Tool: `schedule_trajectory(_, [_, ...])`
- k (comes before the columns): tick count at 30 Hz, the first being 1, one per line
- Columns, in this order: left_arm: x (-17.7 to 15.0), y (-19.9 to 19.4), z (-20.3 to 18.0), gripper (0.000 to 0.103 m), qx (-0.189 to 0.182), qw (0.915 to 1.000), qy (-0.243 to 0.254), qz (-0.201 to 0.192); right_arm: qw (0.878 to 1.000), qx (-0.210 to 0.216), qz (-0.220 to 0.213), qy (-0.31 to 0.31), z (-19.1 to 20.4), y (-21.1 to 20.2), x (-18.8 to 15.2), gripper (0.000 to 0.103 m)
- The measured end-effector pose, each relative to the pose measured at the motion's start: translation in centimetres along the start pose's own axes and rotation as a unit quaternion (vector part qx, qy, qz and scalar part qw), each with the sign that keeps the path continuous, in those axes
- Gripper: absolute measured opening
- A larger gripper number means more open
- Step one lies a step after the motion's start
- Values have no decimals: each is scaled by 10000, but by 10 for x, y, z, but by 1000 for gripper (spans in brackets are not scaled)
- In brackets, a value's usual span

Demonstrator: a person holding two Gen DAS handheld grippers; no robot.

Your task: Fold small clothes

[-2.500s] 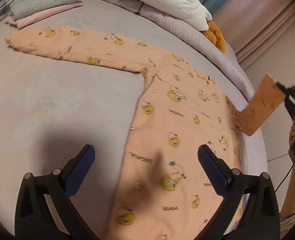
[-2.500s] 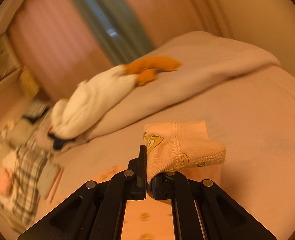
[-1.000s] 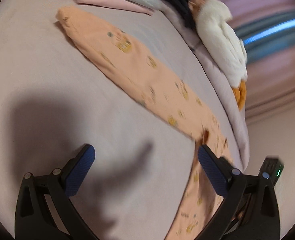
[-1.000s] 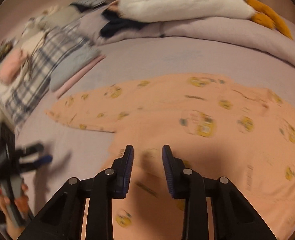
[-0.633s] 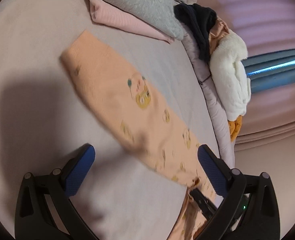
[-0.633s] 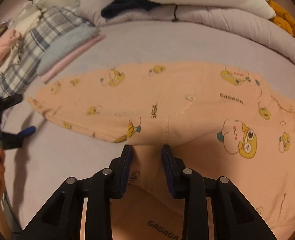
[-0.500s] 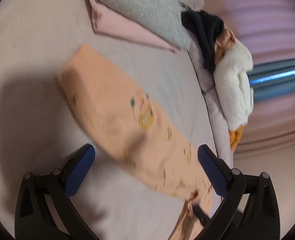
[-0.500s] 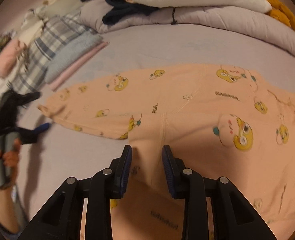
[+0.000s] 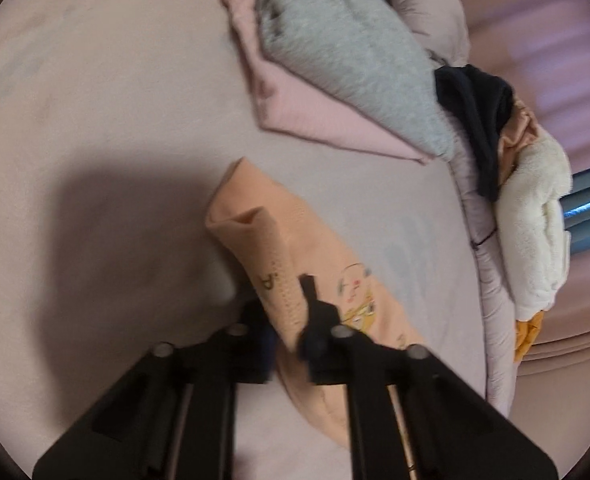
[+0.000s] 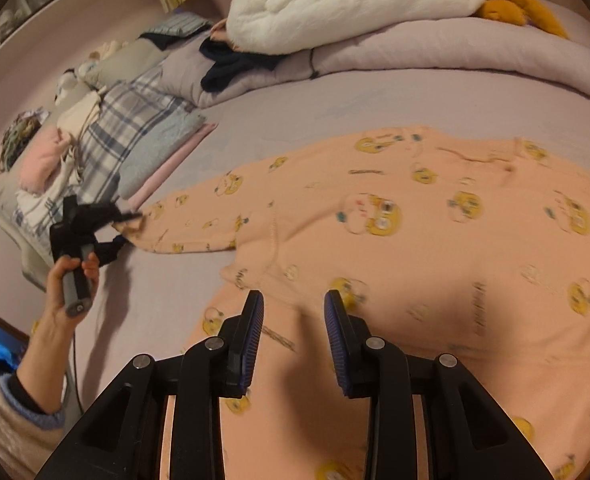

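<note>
On the left, the left gripper (image 10: 125,216) has its jaws clamped on the sleeve (image 9: 279,264) cuff of the peach shirt (image 10: 415,240), presumably to carry that sleeve across the body. The shirt lies flat on the bed (image 10: 295,104). Nearer and to the right, the right gripper (image 10: 293,320) hovers over the shirt's near edge, jaws apart and empty, likely ready to pin it.

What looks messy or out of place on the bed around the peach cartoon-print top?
Nothing damaged or spilled. The peach cartoon-print top lies flat, only its sleeve cuff bunched where the left gripper pinches it. A dark navy garment sprawls unfolded over the lilac duvet.
</note>
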State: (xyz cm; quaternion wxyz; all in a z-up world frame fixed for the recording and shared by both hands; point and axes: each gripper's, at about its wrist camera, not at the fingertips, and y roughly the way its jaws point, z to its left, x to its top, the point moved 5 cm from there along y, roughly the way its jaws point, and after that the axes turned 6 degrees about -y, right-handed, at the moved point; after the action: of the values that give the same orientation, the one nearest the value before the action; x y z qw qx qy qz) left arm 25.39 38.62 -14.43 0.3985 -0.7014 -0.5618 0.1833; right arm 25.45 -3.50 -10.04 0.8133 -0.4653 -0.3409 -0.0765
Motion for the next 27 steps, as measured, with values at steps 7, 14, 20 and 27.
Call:
schedule_trajectory(7, [-38, -49, -78, 4, -288, 9856, 1581, -536, 9991, -186, -107, 368, -27, -21, -13, 33])
schedule_trajectory(14, [-142, -83, -183, 4, -881, 9355, 3362, -635, 9974, -215, -374, 584, -39, -46, -26, 33])
schedule_trajectory(20, [-266, -72, -230, 5, -1298, 8903, 4364, -39, 9943, -232, -570, 866, -62, -68, -41, 33])
schedule_trajectory(27, [-340, -38, -222, 12, -1361, 8711, 4653, 781, 9892, -113, -622, 1321, -88, -84, -59, 37])
